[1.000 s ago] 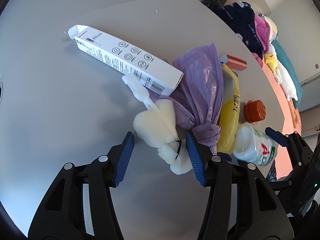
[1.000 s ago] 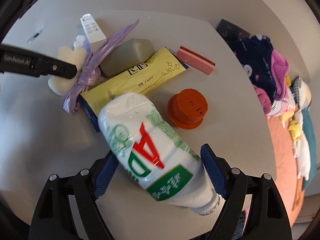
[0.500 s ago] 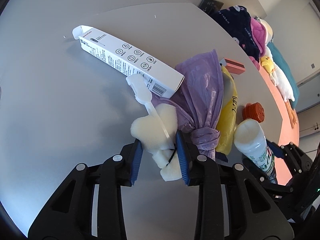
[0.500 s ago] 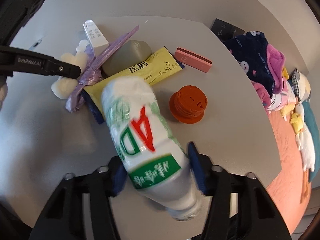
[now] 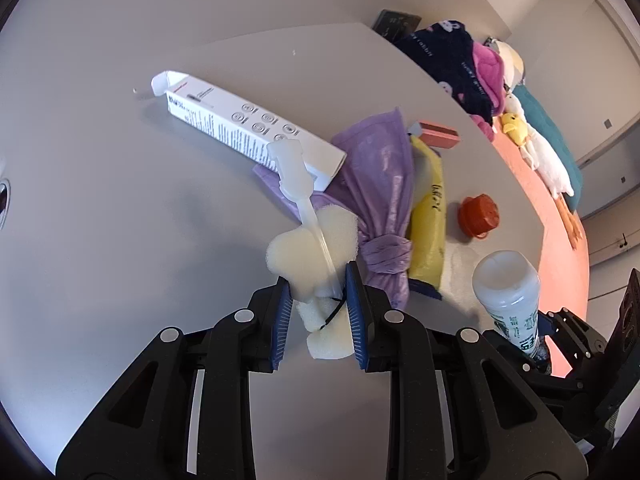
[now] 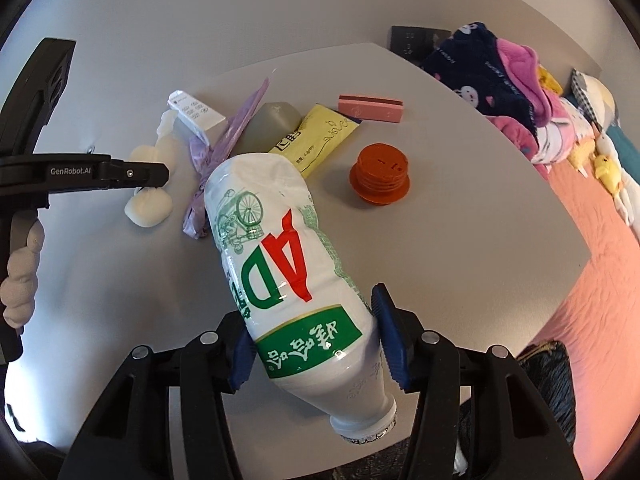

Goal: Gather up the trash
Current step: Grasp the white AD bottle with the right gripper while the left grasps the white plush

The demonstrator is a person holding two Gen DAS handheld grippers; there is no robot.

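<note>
Pickup step under way. Foam scrap [image 5: 316, 256] was pinched by left gripper [image 5: 318, 312], apparently just lifted off table [image 5: 120, 240]. Bottle [image 6: 288, 264] was clamped by right gripper [image 6: 316, 344]. A bin was needed next; none was seen.

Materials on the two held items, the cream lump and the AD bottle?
Cream lump: looks like open-cell foam, matte and porous; it pinches in between the left tongs.
AD bottle: seemingly white plastic under a glossy printed shrink sleeve, judging by highlights and wrinkles; right tongs clamp it.
</note>
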